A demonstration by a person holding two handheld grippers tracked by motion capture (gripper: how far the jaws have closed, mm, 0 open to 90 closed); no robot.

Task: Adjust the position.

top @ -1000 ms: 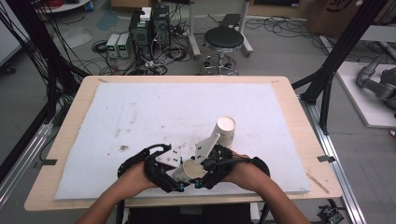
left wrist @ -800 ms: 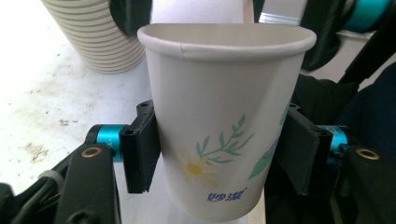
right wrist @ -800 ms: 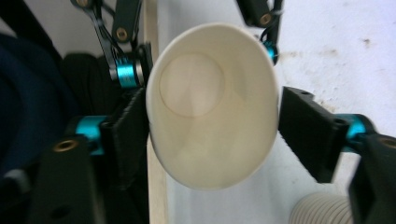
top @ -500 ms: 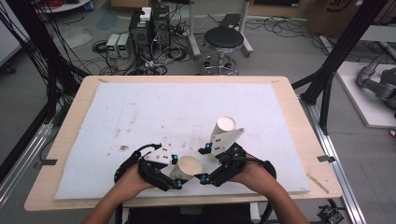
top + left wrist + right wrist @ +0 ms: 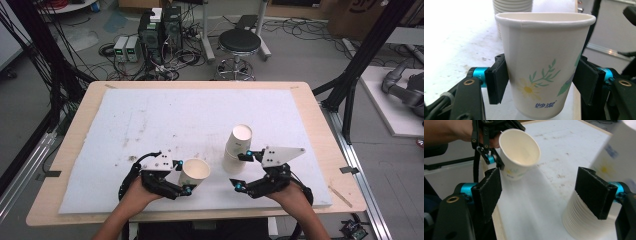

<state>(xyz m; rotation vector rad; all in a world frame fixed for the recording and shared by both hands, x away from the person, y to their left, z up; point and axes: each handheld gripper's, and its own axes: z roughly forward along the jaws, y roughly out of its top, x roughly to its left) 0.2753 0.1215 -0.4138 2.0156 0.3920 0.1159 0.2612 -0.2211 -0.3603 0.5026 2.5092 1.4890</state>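
Down at the near edge of the bench (image 5: 320,125), one paper cup (image 5: 195,171) has already come off the stack of cups (image 5: 235,147) and sits between the jaws of the left gripper (image 5: 184,176). In the left gripper view the cup (image 5: 544,62) is upright with the daisy print facing the camera, one pad flat on its side and the other close against the far side, so I'd call that a hold, though the jaws have just been easing apart a bit. The right gripper (image 5: 240,171) has just let go: its jaws have been opening and now stand wide with nothing between them, just beside the foot of the stack (image 5: 584,220).

So separating one cup looks done to me. What's left is setting that cup down on the white mat (image 5: 150,120), then probably going back for the next one, since the stack has plenty left.
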